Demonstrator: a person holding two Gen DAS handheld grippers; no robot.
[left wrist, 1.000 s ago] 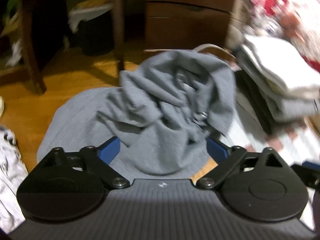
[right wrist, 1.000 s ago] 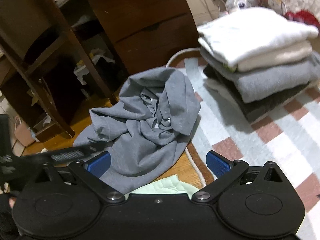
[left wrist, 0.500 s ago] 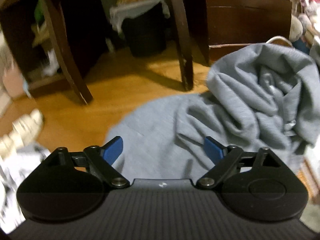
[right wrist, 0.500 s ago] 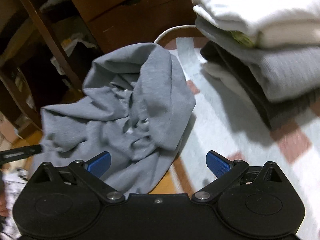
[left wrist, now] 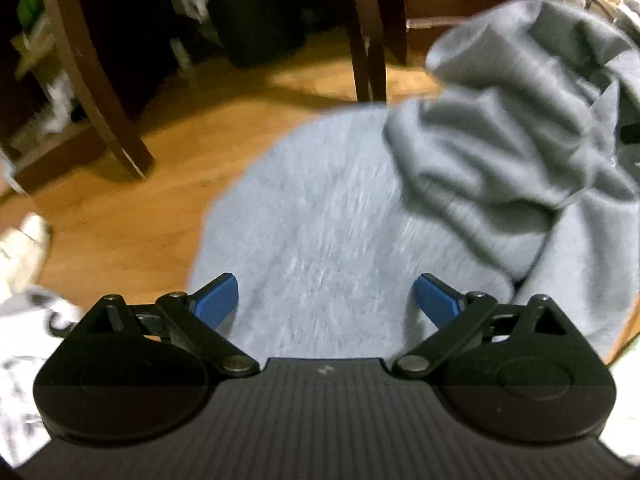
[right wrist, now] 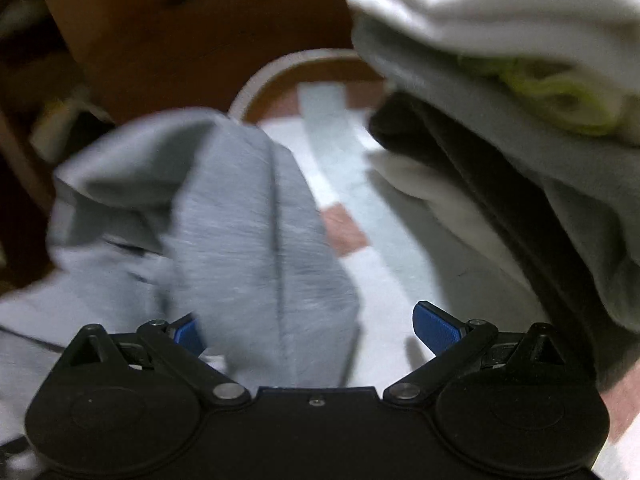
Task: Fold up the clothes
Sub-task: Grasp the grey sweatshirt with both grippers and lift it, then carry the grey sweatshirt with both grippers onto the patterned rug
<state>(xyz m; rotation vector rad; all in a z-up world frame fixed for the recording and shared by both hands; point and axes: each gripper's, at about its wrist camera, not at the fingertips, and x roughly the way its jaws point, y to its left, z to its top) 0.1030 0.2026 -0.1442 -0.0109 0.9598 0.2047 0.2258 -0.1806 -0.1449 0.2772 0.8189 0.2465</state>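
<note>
A crumpled grey garment (left wrist: 460,184) lies on the wooden floor; its flat part spreads toward me and its bunched part rises at the right. My left gripper (left wrist: 326,300) is open, low over the flat part, with cloth between the spread blue fingertips (left wrist: 216,298). In the right wrist view the same garment (right wrist: 240,240) fills the left and centre. My right gripper (right wrist: 312,328) is open right at the garment's edge, and a fold of cloth lies over the gap and hides part of the left pad (right wrist: 188,330).
A stack of folded clothes (right wrist: 500,92) stands on a checked rug (right wrist: 360,208) at the right, close to my right gripper. Dark chair legs (left wrist: 366,36), a black bin (left wrist: 256,12) and a brown dresser (right wrist: 192,28) stand behind. A patterned white cloth (left wrist: 20,352) lies at lower left.
Both grippers have moved forward and down, closer to the grey garment. The left one swung left toward the flat part; the right one closed in on the garment's right edge beside the stack.
</note>
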